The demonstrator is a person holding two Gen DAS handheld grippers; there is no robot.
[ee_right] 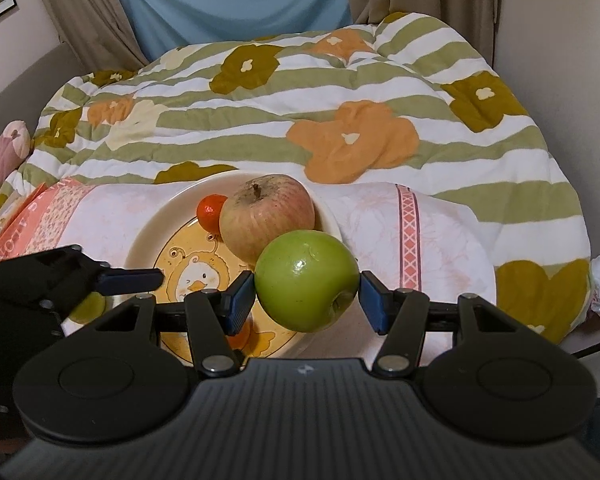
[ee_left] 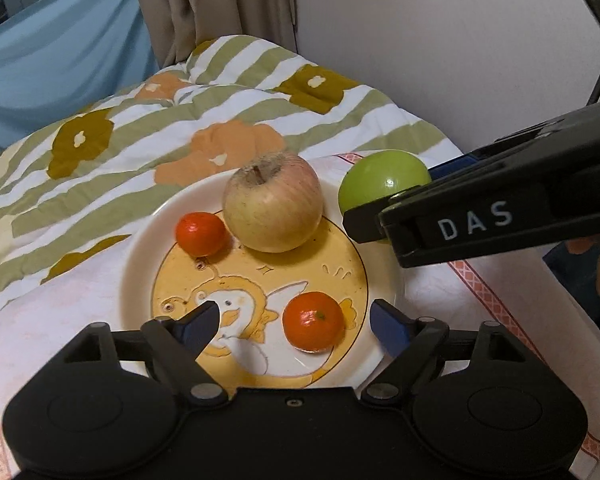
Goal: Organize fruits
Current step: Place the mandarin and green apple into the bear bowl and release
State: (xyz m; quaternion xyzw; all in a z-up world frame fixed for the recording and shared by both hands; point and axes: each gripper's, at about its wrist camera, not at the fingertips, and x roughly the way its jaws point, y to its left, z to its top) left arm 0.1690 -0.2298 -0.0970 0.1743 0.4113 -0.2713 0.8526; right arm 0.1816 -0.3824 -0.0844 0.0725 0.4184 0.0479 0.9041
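On the duck-printed plate (ee_left: 140, 240), a small orange (ee_left: 200, 233) rests beside the red apple (ee_left: 273, 202), the left gripper (ee_left: 294, 322) stands spread around a nearer orange (ee_left: 313, 321) without touching it, while the right gripper (ee_right: 307, 294) clamps the green apple (ee_right: 306, 278) above the plate's rim, apparently to add it.

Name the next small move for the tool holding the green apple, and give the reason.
Probably ease the right tool down toward the bare part of the plate and let go there. It holds the green apple above the plate's rim, while the red apple and two mandarins already sit on the plate, and the left tool stands open around the near mandarin.
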